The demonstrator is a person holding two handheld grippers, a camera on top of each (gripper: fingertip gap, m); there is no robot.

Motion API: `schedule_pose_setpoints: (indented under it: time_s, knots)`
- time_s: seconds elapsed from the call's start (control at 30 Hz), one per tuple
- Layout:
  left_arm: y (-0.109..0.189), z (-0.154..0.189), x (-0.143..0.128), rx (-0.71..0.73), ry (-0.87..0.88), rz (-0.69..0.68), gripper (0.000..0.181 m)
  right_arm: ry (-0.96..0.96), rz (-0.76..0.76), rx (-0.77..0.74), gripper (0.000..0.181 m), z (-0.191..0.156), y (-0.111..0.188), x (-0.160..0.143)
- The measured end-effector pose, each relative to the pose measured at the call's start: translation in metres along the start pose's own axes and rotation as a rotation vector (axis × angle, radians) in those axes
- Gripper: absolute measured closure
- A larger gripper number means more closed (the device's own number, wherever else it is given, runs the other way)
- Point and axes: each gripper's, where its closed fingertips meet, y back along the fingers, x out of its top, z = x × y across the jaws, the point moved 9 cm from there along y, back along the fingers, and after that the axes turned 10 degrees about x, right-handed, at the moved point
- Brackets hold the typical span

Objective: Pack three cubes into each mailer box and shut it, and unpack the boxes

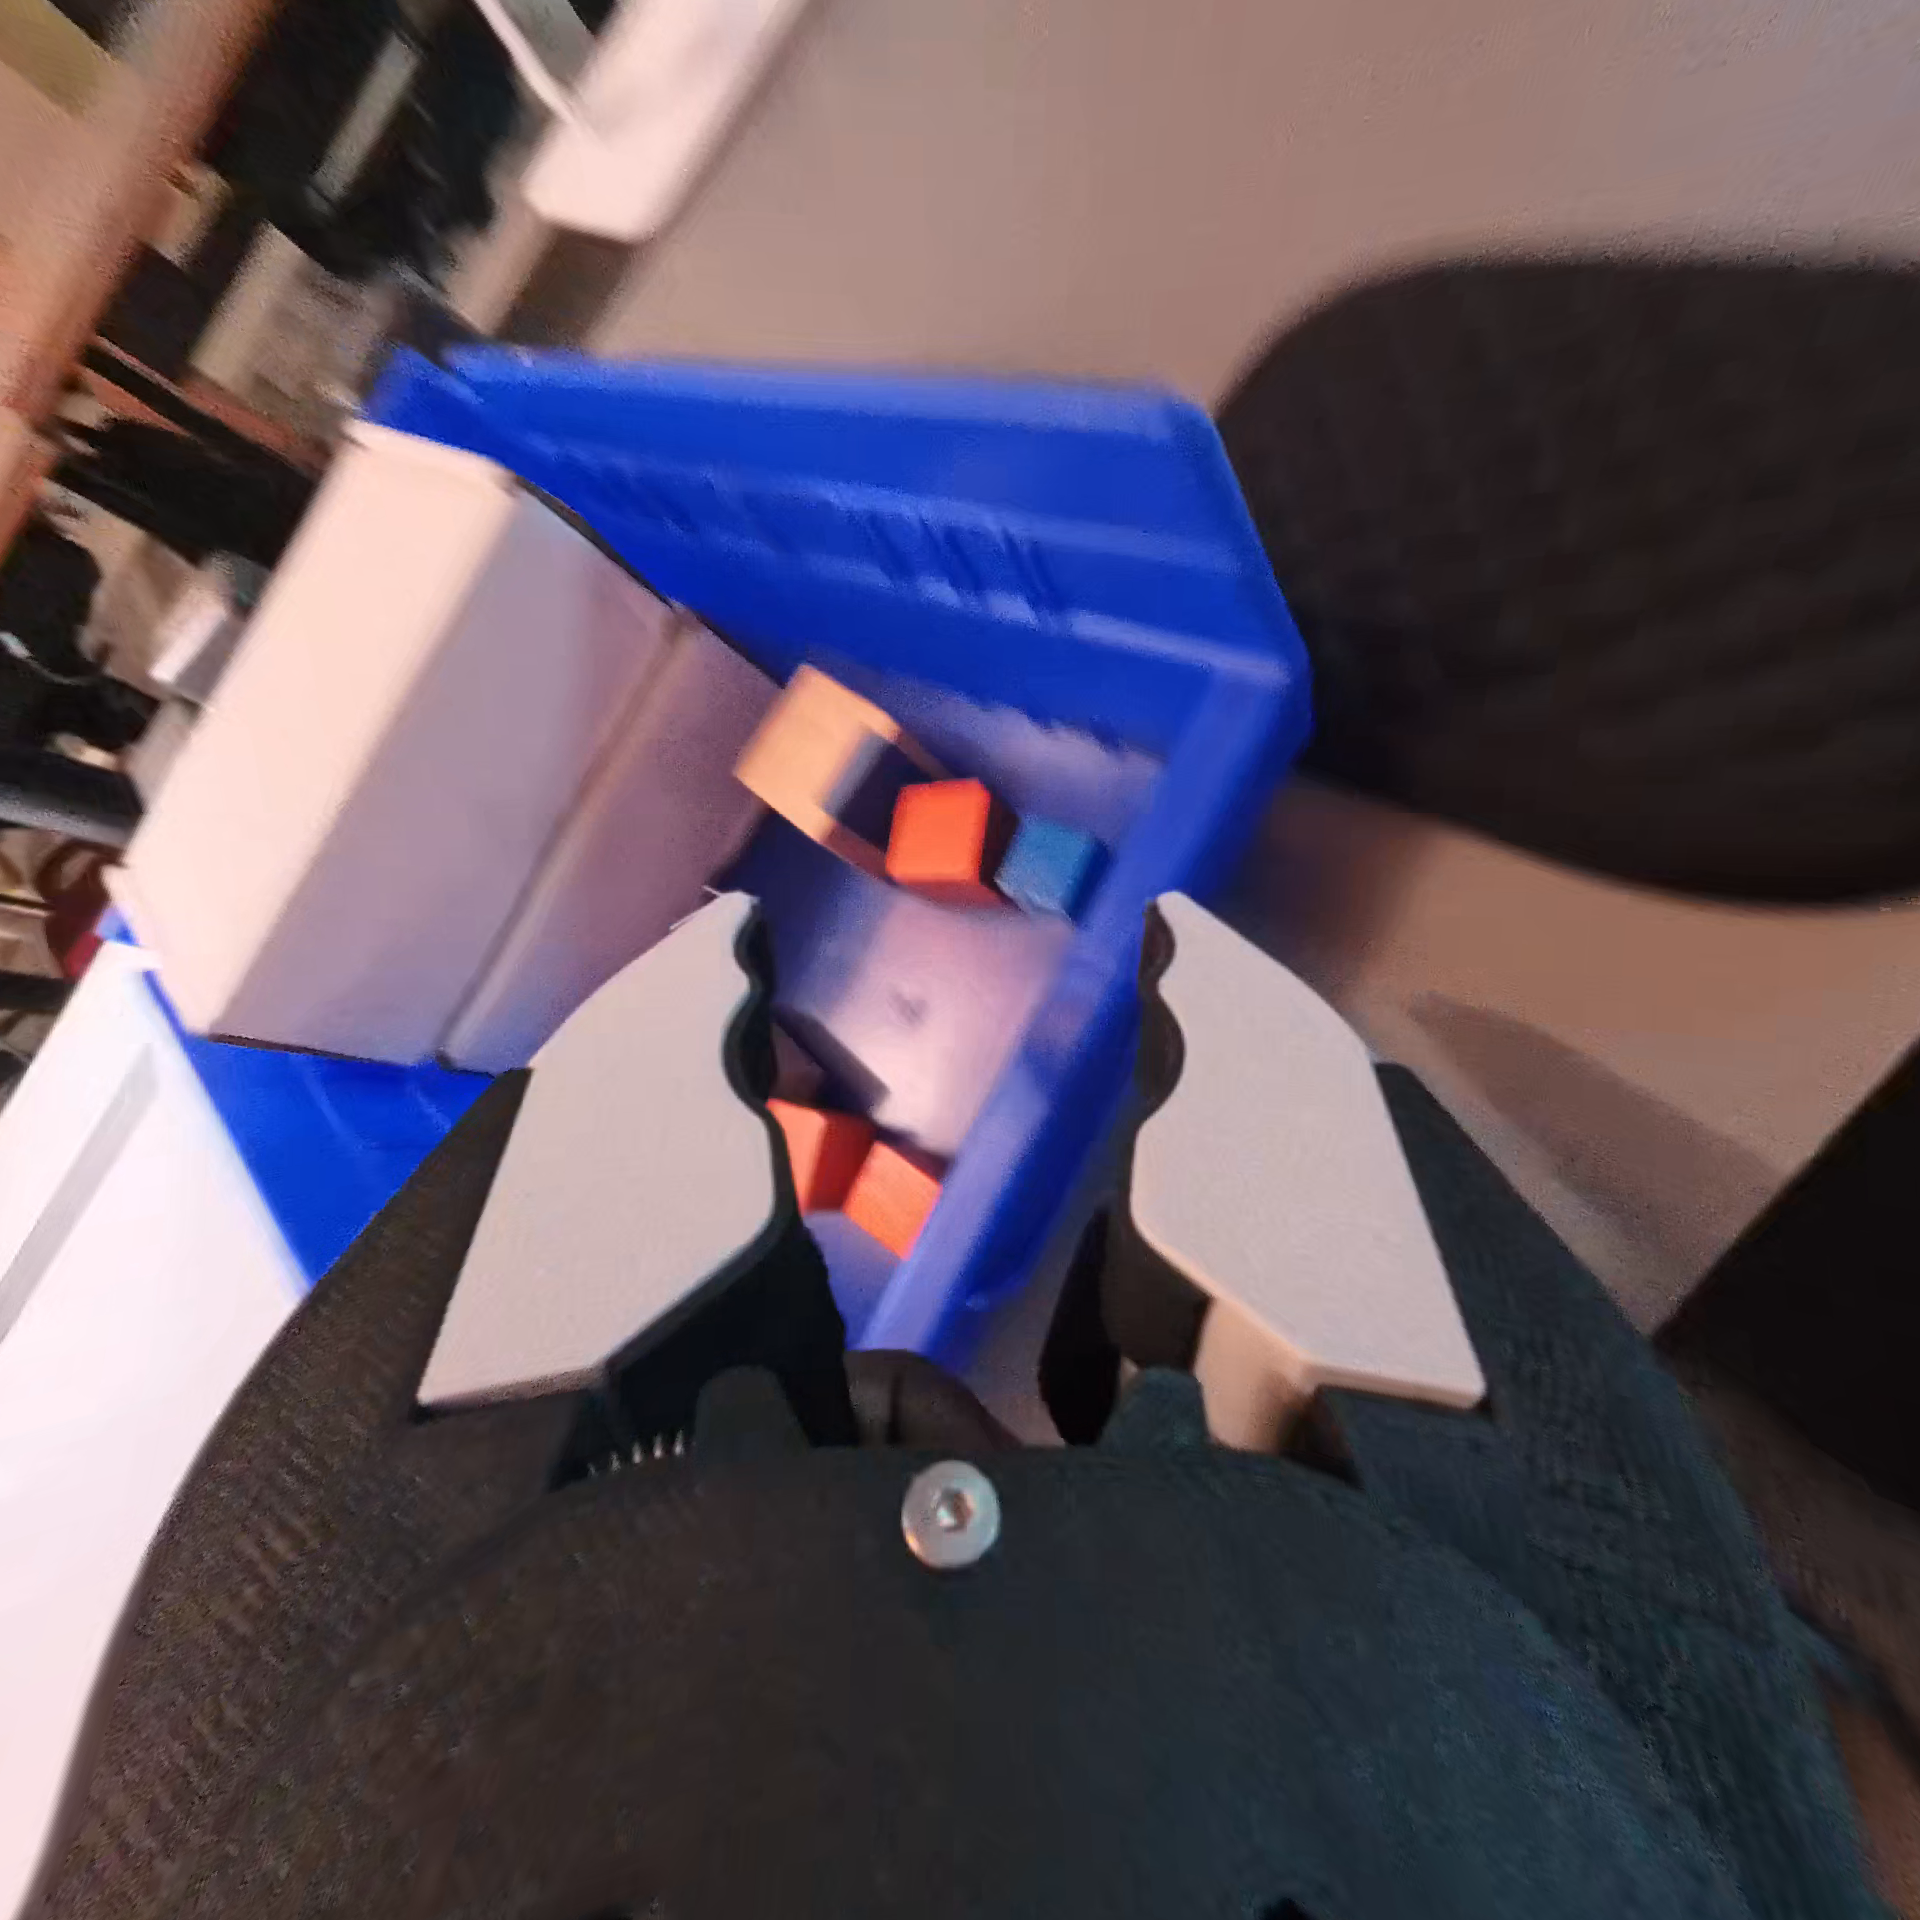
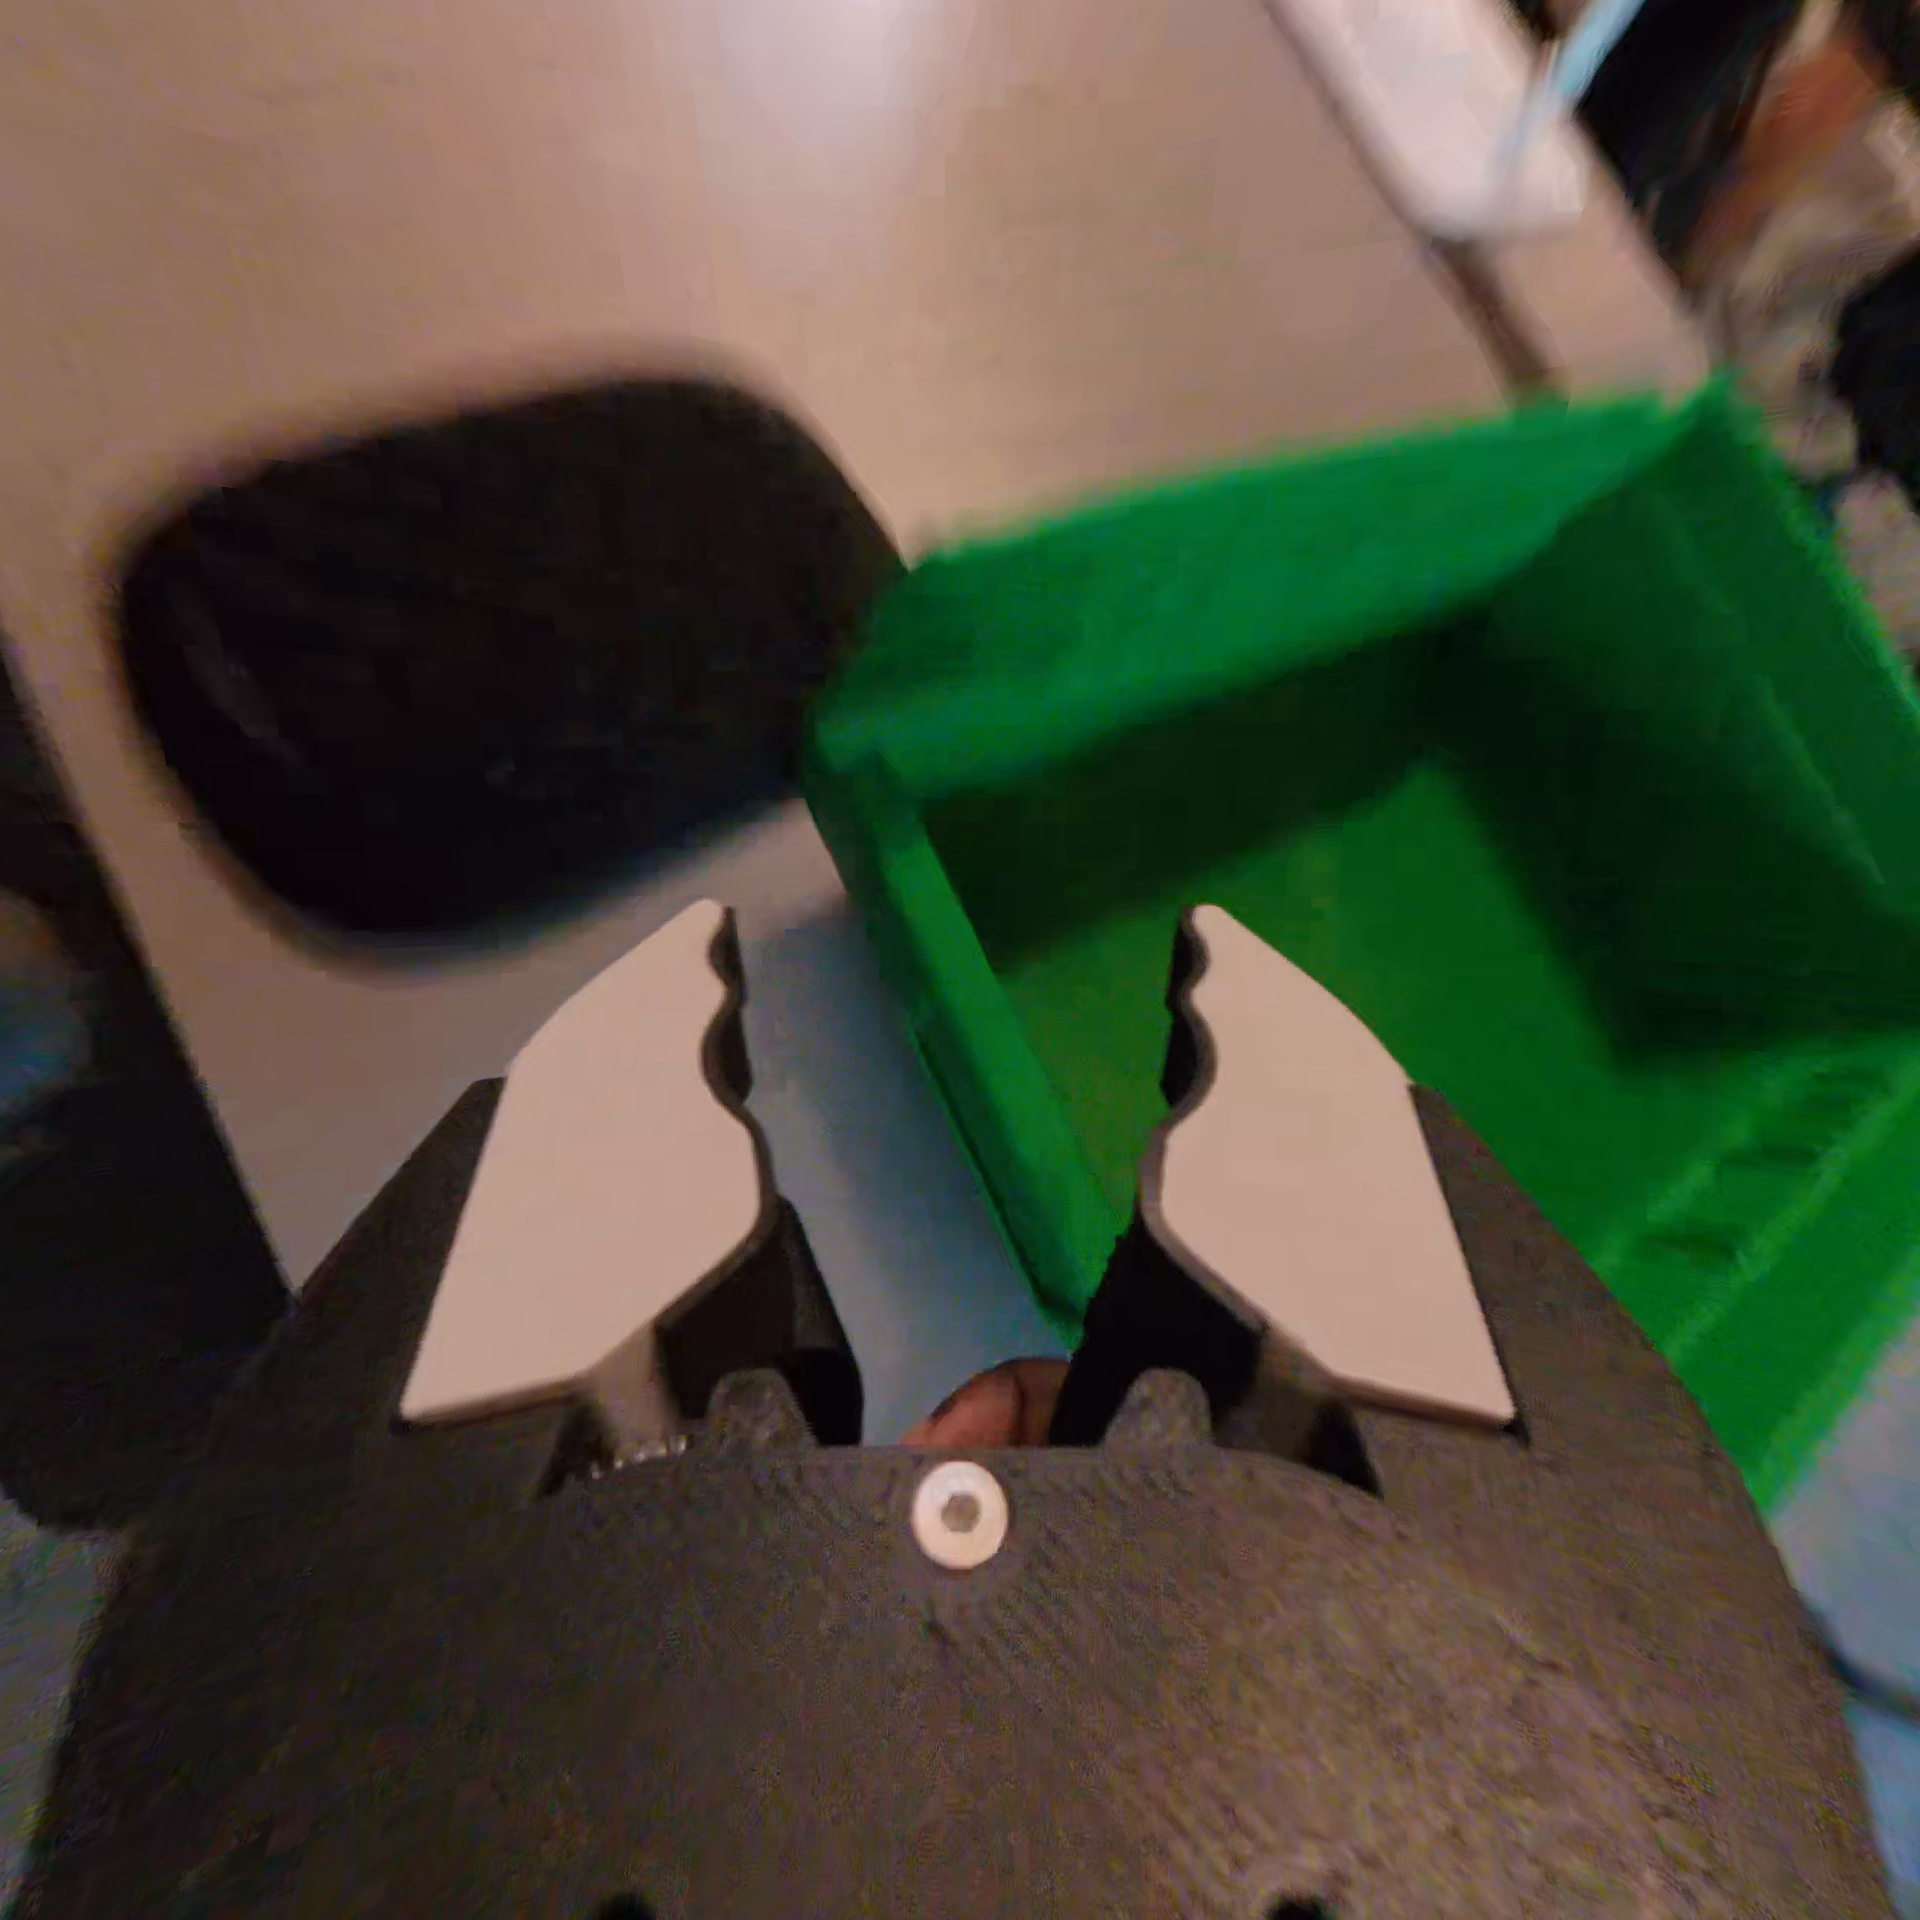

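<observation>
A blue bin holds a large white mailer box lying tilted on its left side. Loose cubes lie in the bin: an orange cube, a blue cube, and two more orange cubes lower down. A tan piece lies beside them; blur hides what it is. My left gripper is open and empty, straddling the bin's right wall. My right gripper is open and empty at the near left corner of an empty green bin.
A black oval mat lies on the beige table between the bins and also shows in the right wrist view. A white surface borders the blue bin at the left. Both views are motion-blurred.
</observation>
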Motion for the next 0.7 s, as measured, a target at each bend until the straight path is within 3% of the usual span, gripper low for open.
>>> schedule_pose_setpoints:
  time_s: [0.03,0.1,0.2,0.33,0.47,0.57,0.7]
  knots:
    - [0.003,-0.011,0.008,0.018,0.039,0.049,0.111,0.001,0.116,0.036,0.095,-0.003,0.001,0.014]
    - [0.005,-0.034,0.026,0.016,0.07,0.126,0.107,0.032,0.307,0.113,0.086,-0.01,-0.002,0.04]
    - [-0.008,-0.074,0.051,-0.069,0.063,0.132,0.1,0.117,0.452,0.243,0.083,-0.025,-0.023,0.072]
    - [-0.05,-0.128,0.067,-0.16,-0.022,-0.065,0.075,0.191,0.598,0.354,0.073,-0.042,-0.069,0.104]
    - [-0.092,-0.157,0.072,-0.301,-0.043,-0.232,0.061,0.162,0.769,0.323,0.063,-0.039,-0.108,0.116]
    - [-0.117,-0.165,0.068,-0.382,-0.108,-0.381,0.052,0.113,0.876,0.332,0.066,-0.039,-0.115,0.117]
    - [-0.14,-0.177,0.062,-0.412,-0.112,-0.478,0.043,0.166,0.88,0.324,0.07,-0.046,-0.116,0.117]
